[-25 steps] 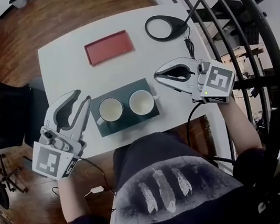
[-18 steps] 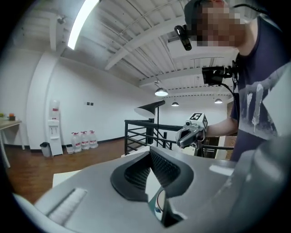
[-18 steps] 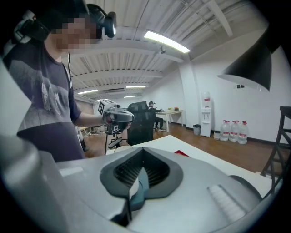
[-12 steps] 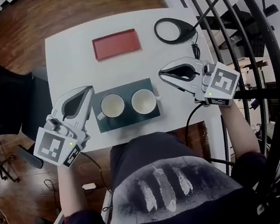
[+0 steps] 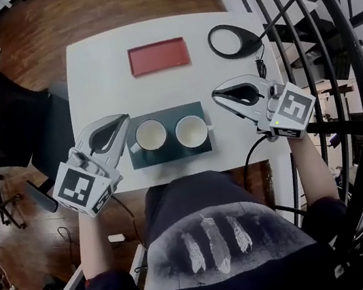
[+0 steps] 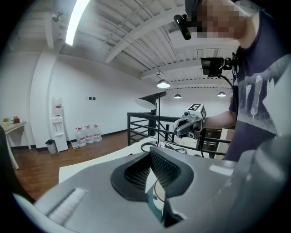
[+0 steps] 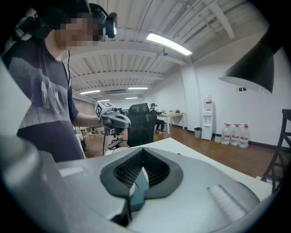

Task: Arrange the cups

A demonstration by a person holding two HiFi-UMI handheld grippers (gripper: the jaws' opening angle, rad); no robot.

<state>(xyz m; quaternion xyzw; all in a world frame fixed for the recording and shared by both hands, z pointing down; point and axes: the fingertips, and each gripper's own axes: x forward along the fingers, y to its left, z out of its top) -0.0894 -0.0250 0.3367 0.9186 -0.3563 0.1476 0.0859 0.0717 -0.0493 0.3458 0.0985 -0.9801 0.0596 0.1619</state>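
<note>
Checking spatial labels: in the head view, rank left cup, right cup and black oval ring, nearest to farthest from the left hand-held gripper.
From the left hand-held gripper:
1. left cup, beside it on the dark tray
2. right cup, tray's right half
3. black oval ring, far right corner of the table

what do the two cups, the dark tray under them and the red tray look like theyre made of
Left cup and right cup: likely glazed ceramic, white, smooth with a soft sheen. Dark tray: matte dark green, maybe plastic or coated wood; unclear. Red tray: flat matte red, raised rim, probably plastic.
</note>
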